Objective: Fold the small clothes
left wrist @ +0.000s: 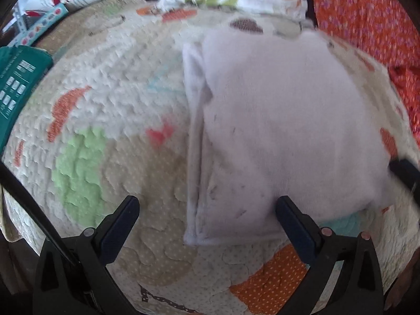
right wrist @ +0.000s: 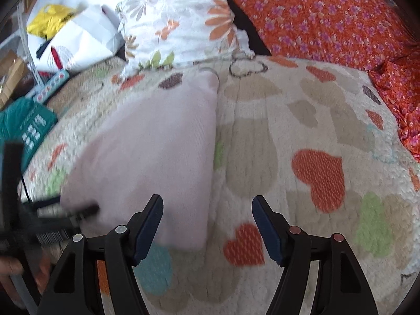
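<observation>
A pale pink small garment (left wrist: 283,131) lies folded flat on a quilted blanket with hearts (left wrist: 110,84); its layered edges show along its left side. It also shows in the right wrist view (right wrist: 157,152) at centre left. My left gripper (left wrist: 207,210) is open and empty, jaws wide apart just above the garment's near edge. My right gripper (right wrist: 207,218) is open and empty over the garment's near right corner. The left gripper shows blurred at the right wrist view's left edge (right wrist: 52,215).
An orange flowered cloth (right wrist: 328,18) and a white flowered pillow (right wrist: 178,23) lie at the back. A teal package (right wrist: 23,126), white bags (right wrist: 78,36) and a yellow bag (right wrist: 50,18) crowd the left side. The heart quilt (right wrist: 315,131) stretches to the right.
</observation>
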### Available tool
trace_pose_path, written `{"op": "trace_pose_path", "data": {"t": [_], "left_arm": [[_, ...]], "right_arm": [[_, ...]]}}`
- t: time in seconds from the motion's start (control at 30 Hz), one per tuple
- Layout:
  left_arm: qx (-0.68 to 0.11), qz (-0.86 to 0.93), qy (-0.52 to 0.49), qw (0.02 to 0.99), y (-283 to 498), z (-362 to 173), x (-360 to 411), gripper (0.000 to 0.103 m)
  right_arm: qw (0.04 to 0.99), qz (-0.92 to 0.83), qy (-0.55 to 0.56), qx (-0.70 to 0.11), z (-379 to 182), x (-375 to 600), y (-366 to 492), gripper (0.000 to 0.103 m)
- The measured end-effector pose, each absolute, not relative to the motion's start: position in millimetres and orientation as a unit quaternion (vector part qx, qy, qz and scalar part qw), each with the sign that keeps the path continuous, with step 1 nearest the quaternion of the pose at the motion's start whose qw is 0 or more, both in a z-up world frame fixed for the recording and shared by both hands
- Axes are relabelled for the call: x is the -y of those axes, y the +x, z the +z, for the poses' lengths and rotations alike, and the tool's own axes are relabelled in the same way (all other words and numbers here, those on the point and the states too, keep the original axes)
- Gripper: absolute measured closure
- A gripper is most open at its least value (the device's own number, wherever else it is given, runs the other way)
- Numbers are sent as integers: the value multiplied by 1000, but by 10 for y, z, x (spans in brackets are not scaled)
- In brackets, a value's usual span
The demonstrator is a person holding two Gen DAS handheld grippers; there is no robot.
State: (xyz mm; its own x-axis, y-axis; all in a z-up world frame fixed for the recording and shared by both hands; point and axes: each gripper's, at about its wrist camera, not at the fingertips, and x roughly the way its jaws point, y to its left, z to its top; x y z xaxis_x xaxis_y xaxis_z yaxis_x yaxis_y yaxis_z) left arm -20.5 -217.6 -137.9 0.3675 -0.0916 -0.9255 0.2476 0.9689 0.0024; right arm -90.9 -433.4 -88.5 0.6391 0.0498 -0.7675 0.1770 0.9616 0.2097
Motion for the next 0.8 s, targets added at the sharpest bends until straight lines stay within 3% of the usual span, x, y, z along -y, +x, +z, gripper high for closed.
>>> {"op": "trace_pose_path", "data": {"t": [0.07, 0.17, 0.33, 0.6, 0.8], "left_arm": [[-554, -100, 58, 824, -204, -1393, 2149, 0], [-557, -102, 55, 823, -161, -1407, 2132, 0], [-558, -105, 52, 821, -175, -1399, 2118, 0], [-553, -105, 52, 825, -189, -1358, 2101, 0], [-480, -93, 47, 871, -305, -1033, 2066, 0]], "right_arm": [[891, -25, 142, -430, -949, 4321, -785, 25], [854, -19, 127, -504, -1306, 4217, -615, 23], [856, -32, 95, -507, -1268, 4167, -758, 16], [851, -43, 160, -499, -1160, 4430, -1026, 14], [863, -65, 155, -477, -1023, 4483, -1085, 14]]}}
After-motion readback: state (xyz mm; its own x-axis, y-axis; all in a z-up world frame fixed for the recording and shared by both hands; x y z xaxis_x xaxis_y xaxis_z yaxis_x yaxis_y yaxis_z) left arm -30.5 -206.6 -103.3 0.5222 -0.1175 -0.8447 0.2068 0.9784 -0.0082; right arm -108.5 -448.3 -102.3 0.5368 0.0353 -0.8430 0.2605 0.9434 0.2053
